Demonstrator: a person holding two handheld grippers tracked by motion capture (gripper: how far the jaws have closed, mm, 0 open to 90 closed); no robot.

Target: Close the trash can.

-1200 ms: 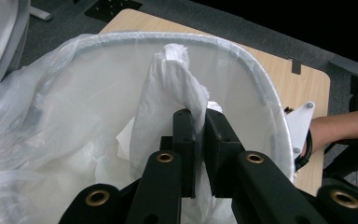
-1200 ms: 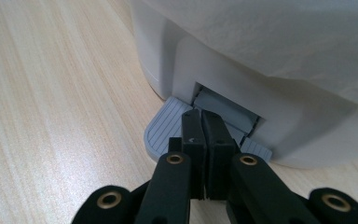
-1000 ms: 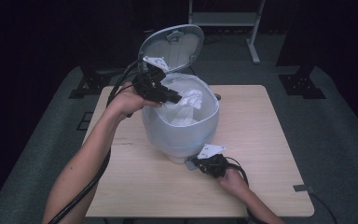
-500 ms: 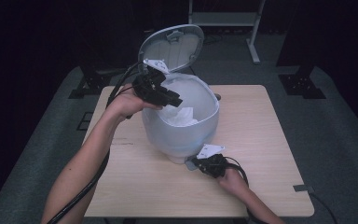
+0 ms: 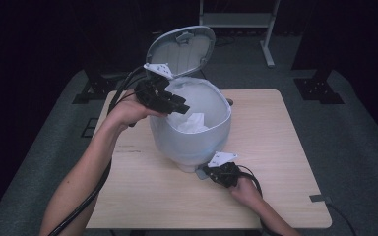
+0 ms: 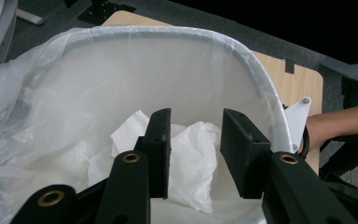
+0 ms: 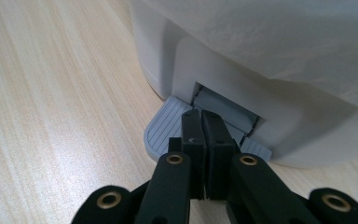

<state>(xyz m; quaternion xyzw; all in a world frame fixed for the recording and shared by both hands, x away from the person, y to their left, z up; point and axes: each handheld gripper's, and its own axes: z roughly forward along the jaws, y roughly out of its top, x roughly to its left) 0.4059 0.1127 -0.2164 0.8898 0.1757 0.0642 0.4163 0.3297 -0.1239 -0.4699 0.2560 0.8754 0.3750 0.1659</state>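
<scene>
We press the right gripper (image 7: 204, 154), jaws together, on the grey ribbed pedal (image 7: 168, 126) of the white bag-lined pedal bin (image 5: 192, 142) on the table, propping its lid (image 5: 182, 49) up so the left gripper (image 6: 193, 144), jaws apart and empty, hangs above crumpled white tissue (image 6: 186, 158) inside

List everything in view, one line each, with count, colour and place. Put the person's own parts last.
Pedal bin: one, pale grey, middle of the table, lined with a clear bag.
Bin lid: one, grey, raised open behind the bin.
Crumpled tissue: white, lying inside the bin.
Foot pedal: one, grey and ribbed, at the bin's base.
Table: one, light wood.
Metal stand: one, pale, on the floor behind.
Left tool: black, open over the bin's mouth.
Right tool: black, shut, tips on the pedal.
</scene>
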